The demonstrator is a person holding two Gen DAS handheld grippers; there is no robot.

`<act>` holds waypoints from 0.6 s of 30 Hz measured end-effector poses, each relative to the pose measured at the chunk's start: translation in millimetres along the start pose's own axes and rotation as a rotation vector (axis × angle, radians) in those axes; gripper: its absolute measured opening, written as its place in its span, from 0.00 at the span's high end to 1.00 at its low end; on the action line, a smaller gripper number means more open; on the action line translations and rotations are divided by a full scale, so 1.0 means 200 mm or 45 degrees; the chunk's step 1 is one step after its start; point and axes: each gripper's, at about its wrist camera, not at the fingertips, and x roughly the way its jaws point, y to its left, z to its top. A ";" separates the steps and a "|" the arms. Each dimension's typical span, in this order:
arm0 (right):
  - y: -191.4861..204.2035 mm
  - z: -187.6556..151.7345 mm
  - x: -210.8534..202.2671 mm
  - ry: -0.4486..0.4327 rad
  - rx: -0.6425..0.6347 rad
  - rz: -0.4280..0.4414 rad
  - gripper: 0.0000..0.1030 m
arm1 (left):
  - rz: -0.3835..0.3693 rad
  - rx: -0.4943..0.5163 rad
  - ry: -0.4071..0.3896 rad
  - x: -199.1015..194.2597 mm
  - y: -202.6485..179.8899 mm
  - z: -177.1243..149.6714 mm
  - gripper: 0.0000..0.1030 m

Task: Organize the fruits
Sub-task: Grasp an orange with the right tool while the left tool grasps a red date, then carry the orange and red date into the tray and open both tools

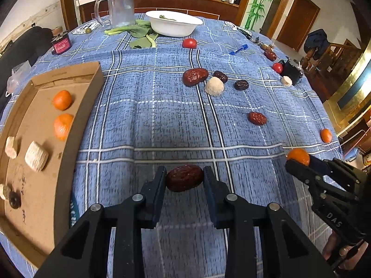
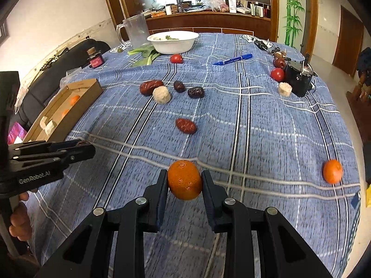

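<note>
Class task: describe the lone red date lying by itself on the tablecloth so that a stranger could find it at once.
Start at the white bowl at the table's far end, then come toward the camera past the cluster of dates around a pale round cake. The lone red date lies nearer still, wrinkled and oval, touching nothing.

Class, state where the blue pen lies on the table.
The blue pen lies far on the tablecloth, right of the white bowl, in the right wrist view.

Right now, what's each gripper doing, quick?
Left gripper: shut on a red date.
Right gripper: shut on an orange.
</note>
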 end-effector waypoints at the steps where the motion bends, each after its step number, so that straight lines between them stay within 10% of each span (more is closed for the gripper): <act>1: 0.01 -0.01 0.00 0.004 -0.001 -0.003 0.70 | 0.003 -0.001 -0.005 -0.02 0.01 -0.01 0.70; 18: 0.34 0.07 0.01 0.012 -0.109 0.055 0.70 | 0.047 -0.122 -0.111 -0.27 0.30 -0.03 0.70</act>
